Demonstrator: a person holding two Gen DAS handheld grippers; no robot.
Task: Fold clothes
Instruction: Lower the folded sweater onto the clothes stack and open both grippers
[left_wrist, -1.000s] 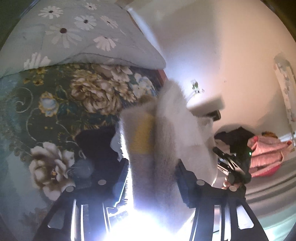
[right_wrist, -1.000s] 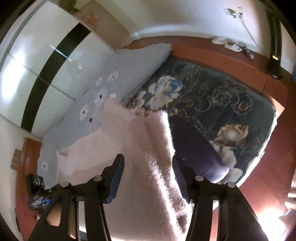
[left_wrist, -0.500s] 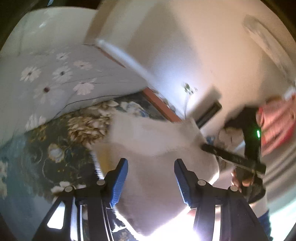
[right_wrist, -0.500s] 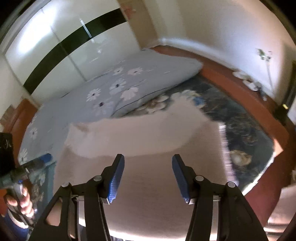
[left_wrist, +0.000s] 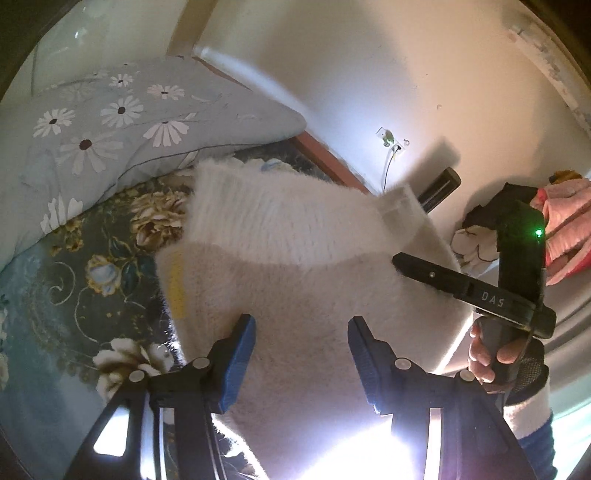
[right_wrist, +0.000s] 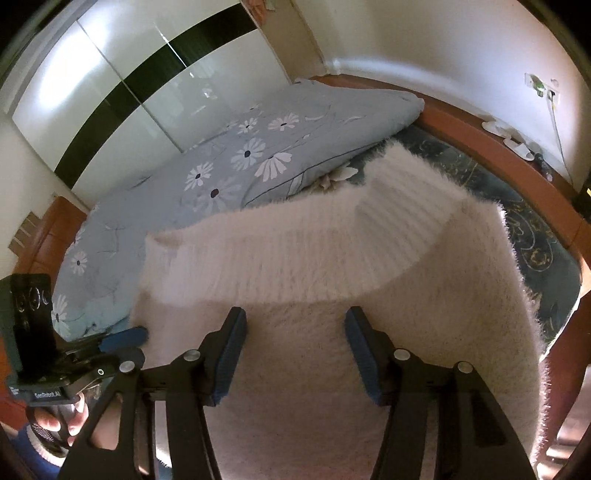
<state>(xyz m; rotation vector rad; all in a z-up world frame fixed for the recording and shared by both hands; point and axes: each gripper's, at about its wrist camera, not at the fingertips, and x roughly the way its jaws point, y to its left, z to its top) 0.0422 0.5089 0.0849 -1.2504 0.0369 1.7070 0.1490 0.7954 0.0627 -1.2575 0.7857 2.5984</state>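
Note:
A fluffy white sweater (left_wrist: 303, 258) with a ribbed band (right_wrist: 288, 254) lies spread on the dark floral bedspread (left_wrist: 74, 258). My left gripper (left_wrist: 301, 339) is open, its blue-padded fingers above the sweater's near part. My right gripper (right_wrist: 293, 339) is open too, over the same sweater (right_wrist: 369, 350). Neither holds cloth. The right gripper body (left_wrist: 513, 277) shows at the sweater's right edge in the left wrist view. The left gripper (right_wrist: 74, 354) shows at the sweater's left edge in the right wrist view.
A pale blue daisy-print quilt (right_wrist: 221, 166) lies along the bed behind the sweater. A wooden bed frame (right_wrist: 480, 133) edges the far side, with slippers (right_wrist: 513, 140) on it. Pink clothes (left_wrist: 565, 221) lie at the far right. A mirrored wardrobe (right_wrist: 129, 81) stands behind.
One second ago my left gripper held a bunched fold of the sweater. Both grippers have since swung round, and the sweater now lies flat and spread beneath open jaws.

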